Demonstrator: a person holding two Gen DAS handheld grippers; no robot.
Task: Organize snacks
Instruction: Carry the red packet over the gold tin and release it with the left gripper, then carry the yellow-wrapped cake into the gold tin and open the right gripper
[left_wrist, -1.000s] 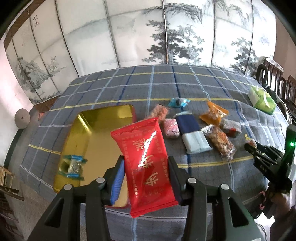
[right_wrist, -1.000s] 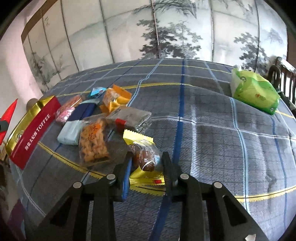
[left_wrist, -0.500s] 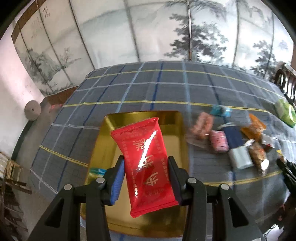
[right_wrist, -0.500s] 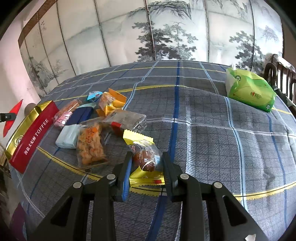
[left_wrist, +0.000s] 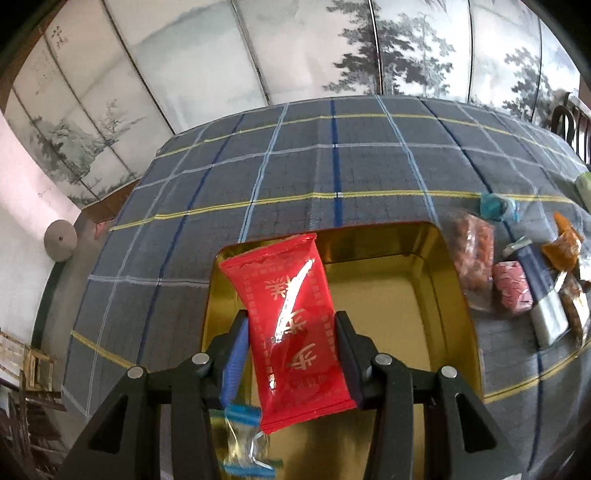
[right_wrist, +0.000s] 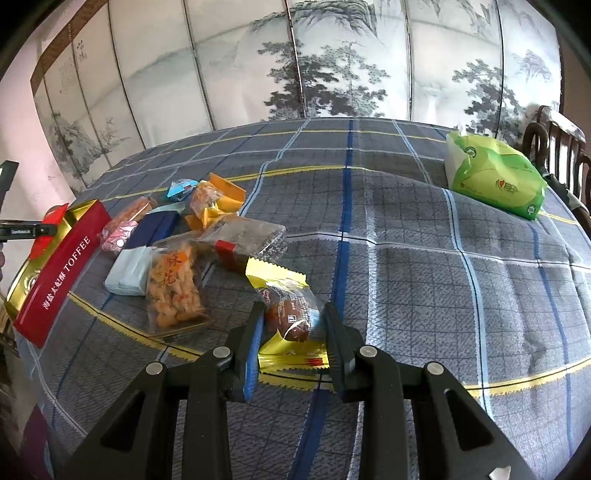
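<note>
One worktop under a grey plaid cloth (left_wrist: 332, 173) with yellow and blue lines, backed by a folding screen (right_wrist: 332, 55) painted with ink pines and hills; dark wooden chair (right_wrist: 554, 136) at right edge of the right wrist view, green tissue pack (right_wrist: 495, 177) on the cloth just before it. Gold tin (left_wrist: 443, 258) open at lower centre of the left wrist view, red TOFFEE side (right_wrist: 62, 273) facing the right wrist camera at its left edge. Left gripper (left_wrist: 291, 347) clamped on a red packet (left_wrist: 291, 314), long axis running up the frame with a slight lean to the upper left, top end over the tin's far rim, packet hanging above the tin's open inside. Blue-edged foil candy (left_wrist: 243, 443) lying in the tin at bottom centre. Right gripper (right_wrist: 293, 332) closed on a yellow-wrapped brown cake (right_wrist: 288, 317), long axis pointing up-left in frame, on the cloth or just above it, cannot tell which. Loose snack pile (right_wrist: 177, 258) between tin and cake: orange crisps bag, pale blue and navy boxes, pink candy, orange wrappers.
</note>
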